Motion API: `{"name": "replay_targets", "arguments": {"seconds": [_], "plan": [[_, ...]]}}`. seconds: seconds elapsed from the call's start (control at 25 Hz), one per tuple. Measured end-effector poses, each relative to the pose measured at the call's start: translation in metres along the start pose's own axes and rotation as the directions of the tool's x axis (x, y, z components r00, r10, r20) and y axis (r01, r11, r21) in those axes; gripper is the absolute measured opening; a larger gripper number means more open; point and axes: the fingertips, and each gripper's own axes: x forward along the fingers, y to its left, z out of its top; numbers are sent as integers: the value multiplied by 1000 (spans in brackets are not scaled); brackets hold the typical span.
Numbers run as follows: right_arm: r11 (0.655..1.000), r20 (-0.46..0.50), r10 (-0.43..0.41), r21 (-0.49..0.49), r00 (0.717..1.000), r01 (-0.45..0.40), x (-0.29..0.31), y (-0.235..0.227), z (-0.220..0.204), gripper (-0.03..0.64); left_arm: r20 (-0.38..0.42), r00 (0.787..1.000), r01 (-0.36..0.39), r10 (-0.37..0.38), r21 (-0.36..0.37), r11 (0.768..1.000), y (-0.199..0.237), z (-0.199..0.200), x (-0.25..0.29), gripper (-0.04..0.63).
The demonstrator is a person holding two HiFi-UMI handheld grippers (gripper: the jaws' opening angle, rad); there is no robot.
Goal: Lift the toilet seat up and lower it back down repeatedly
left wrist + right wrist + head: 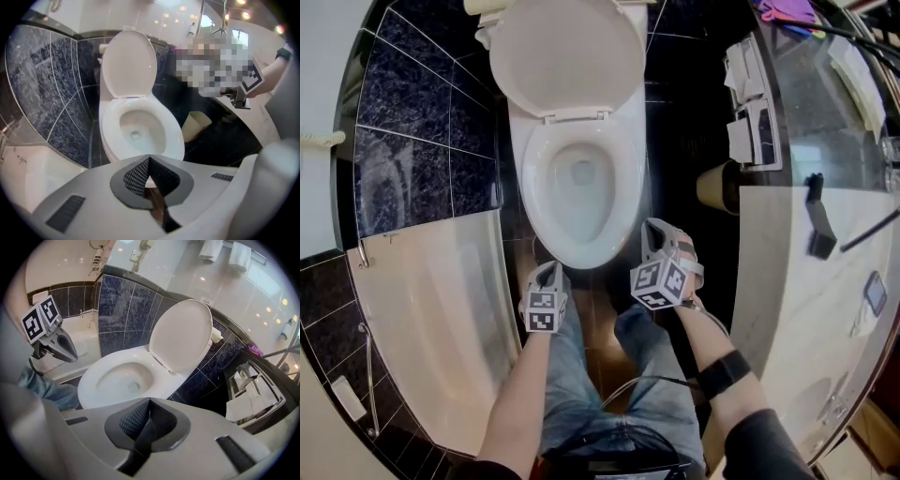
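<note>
The white toilet (578, 202) stands in front of me, its lid (567, 56) raised upright against the back. A white ring lies flat around the open bowl (136, 131); whether that is the seat or the bare rim I cannot tell. My left gripper (551, 274) hovers just before the bowl's front edge, shut and empty. My right gripper (655, 231) is at the bowl's front right, also shut with nothing in it. In the left gripper view the closed left gripper (149, 160) points at the bowl. The closed right gripper (150, 402) faces the bowl (123, 378) and lid (182, 336) from the side.
A bathtub edge (441, 309) runs along the left, backed by dark tiled wall (412, 141). A tan waste bin (717, 187) sits right of the toilet, beside a marble counter (797, 281) and paper holders (752, 112). The person's jeans-clad legs (581, 375) stand below the grippers.
</note>
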Motion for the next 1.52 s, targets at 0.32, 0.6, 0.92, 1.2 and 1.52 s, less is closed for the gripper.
{"name": "replay_targets", "arguments": {"seconds": [0.32,0.6,0.92,1.2,1.52], "plan": [[993,144,-25,115,989,8,-92,-46,87,20,204,977,-72,58,64,995,-2,123,-115,0],[970,252,-95,243,963,32,-204,-101,153,19,355,928,-134,115,30,991,0,215,-248,0],[931,354,-124,364,927,-15,-299,-126,184,20,502,852,-168,149,-9,986,0,287,-371,0],[891,380,-193,454,904,0,-338,-153,178,20,584,796,-174,157,-28,984,1,320,-425,0],[885,374,-192,466,907,-5,-358,-151,167,19,609,776,-175,166,-46,984,-3,319,-445,0]]}}
